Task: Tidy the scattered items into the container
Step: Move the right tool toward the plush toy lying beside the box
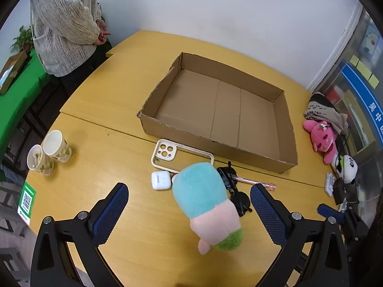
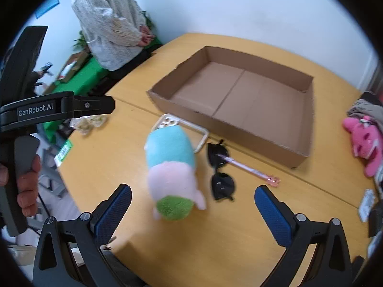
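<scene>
Yellow table [image 1: 100, 100]: one cardboard box [image 1: 284, 124], two paper cups [image 1: 49, 151].

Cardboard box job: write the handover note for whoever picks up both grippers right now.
Left gripper: jaws open, empty. Right gripper: jaws open, empty.
Cardboard box holds nothing.
On the table in front of it: plush toy, phone case, earbuds case, sunglasses, pink pen.
Done: nothing boxed yet.
Left: all five items; the plush toy lies nearest both jaws, probably the first pick.
</scene>
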### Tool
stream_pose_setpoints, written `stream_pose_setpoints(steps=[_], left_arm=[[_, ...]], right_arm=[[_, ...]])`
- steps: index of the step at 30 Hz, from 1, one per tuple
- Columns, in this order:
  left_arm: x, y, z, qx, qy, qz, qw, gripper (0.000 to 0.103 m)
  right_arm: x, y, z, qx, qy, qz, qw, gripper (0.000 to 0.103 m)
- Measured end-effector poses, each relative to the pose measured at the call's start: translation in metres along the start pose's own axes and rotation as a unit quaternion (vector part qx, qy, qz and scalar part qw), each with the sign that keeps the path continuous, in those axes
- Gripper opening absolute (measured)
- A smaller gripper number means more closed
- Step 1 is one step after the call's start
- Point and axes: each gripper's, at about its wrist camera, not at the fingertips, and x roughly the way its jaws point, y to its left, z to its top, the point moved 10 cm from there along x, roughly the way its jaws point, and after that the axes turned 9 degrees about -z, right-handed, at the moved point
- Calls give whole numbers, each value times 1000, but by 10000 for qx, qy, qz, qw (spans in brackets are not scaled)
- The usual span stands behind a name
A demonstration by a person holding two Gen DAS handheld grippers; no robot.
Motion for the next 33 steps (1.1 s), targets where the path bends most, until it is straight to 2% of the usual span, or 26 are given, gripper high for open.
stream_pose_setpoints(steps=[5, 10, 17, 24, 28, 30, 33], left_arm=[[29, 5, -2, -38, 641, 136, 9978, 103], [53, 2, -10, 194, 980, 201, 9948, 103], [91, 26, -39, -63, 1484, 423, 9880, 102], [120, 34, -51, -532, 1815, -16, 9819, 102], [141, 31, -57, -825, 2116, -410, 9730, 102], [148, 27, -57, -1038, 2192, -712, 9675, 102], [156, 24, -56, -1201, 2269, -938, 9619, 103]], right_arm=[[6, 3, 0, -9, 150, 44, 9999, 102], [16, 5, -5, 136, 341, 107, 9993, 102], [40, 11, -16, 208, 737, 191, 9969, 102], [65, 25, -24, 4, 1053, 256, 9941, 102], [86, 39, -28, -11, 1211, 393, 9919, 102], [97, 45, -28, 29, 1247, 482, 9910, 102], [115, 53, -27, 74, 1316, 556, 9897, 99]])
